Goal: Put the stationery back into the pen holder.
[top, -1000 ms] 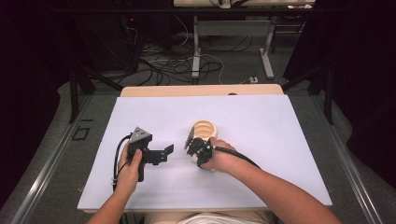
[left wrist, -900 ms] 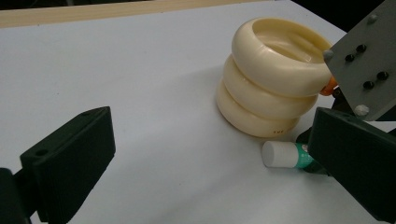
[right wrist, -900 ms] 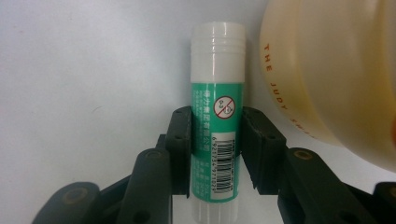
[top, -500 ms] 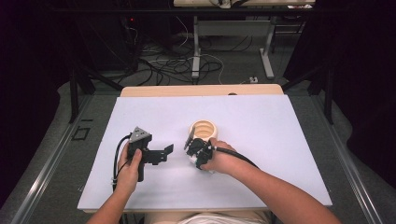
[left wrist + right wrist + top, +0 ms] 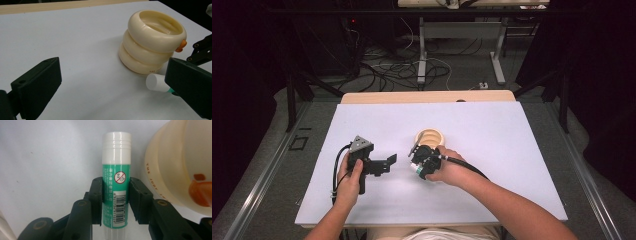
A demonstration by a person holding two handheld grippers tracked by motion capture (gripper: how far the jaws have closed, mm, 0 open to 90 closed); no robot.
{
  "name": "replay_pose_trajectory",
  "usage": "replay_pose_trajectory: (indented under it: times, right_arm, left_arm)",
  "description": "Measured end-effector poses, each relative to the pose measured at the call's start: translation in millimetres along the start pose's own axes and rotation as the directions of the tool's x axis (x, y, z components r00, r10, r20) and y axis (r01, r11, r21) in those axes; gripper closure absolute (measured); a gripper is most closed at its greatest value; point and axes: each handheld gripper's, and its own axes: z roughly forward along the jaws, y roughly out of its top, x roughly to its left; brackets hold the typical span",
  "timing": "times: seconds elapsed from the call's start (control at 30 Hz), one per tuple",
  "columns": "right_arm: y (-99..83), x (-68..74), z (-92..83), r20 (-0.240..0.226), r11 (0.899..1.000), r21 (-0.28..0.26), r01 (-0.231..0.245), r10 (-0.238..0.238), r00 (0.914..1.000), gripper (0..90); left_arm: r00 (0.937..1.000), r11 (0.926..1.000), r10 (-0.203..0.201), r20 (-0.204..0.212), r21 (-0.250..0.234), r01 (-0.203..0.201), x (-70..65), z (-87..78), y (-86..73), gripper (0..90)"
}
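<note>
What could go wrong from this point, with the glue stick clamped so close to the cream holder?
1. The right claw grips the smooth glue stick only around its middle, so it could twist or slip on the way to the cream ringed holder.
2. The holder stands loose on the white mat, right beside that claw; a bump could shove or tip it.
3. The left claw is open and away from the holder, so nothing steadies it.
</note>
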Motion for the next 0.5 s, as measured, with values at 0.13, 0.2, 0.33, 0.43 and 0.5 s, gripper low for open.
replay_pose_trajectory:
  times: [0.13, 0.2, 0.33, 0.43, 0.5]
  right_arm:
    - [0.6, 0.2, -5.4, -0.014, 0.999, -0.04, -0.01, 0.009, 0.9999, 65.4]
    - [1.2, 0.1, -9.7, -0.014, 0.998, -0.066, -0.007, 0.007, 0.9999, 65.4]
    - [1.6, -0.5, -18.3, -0.028, 0.993, -0.115, -0.019, 0.016, 0.9995, 65.4]
    - [1.9, -2.1, -24.2, -0.033, 0.988, -0.152, -0.022, 0.017, 0.9993, 65.4]
    - [1.8, -3.2, -28.3, -0.038, 0.984, -0.174, -0.026, 0.02, 0.9991, 65.4]
  left_arm:
    - [1.0, 1.0, -0.004, -0.005, -0.002, 0.004, 1.0, -0.3, 0.6, 0.8]
    - [1.0, 1.0, -0.005, -0.004, -0.004, 0.005, 1.6, -0.2, 0.8, 0.8]
    - [0.9999, 0.9999, -0.012, -0.005, -0.005, 0.012, 2.4, -0.4, 0.4, 0.8]
    - [0.9999, 0.9999, -0.012, -0.006, -0.011, 0.012, 2.3, -0.9, 0.7, 0.8]
    - [0.9999, 0.9998, -0.014, -0.005, -0.012, 0.014, 2.3, -1.0, 0.7, 0.8]
